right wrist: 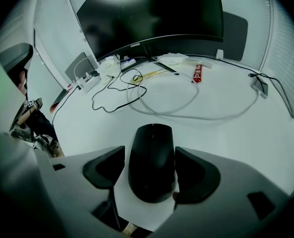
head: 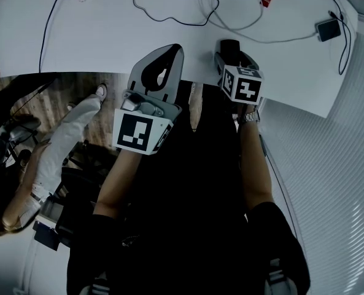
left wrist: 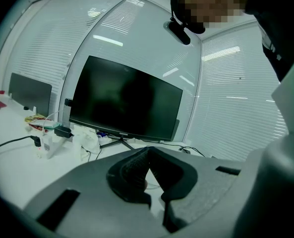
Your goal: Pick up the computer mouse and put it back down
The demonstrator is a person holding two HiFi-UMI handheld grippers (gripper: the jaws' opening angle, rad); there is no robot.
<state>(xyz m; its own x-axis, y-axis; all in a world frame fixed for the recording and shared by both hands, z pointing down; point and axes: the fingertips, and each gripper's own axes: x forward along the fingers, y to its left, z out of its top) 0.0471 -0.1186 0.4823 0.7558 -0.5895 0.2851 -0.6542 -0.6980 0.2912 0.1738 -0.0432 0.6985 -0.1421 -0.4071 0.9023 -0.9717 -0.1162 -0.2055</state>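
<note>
Head view: right gripper (head: pixel 236 58) half-hides mouse (head: pixel 229 44)

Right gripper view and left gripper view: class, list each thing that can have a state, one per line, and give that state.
Computer mouse: lying flat on the white table, near its edge, apparently not lifted.
Right gripper: open, its jaws on either side of the mouse, a sliver of table showing beside one jaw.
Left gripper: shut, holding nothing, pointing towards the monitor.
Monitor: screen dark.

The logo (left wrist: pixel 120 133) on the monitor (left wrist: pixel 124 100) is too small to read.
</note>
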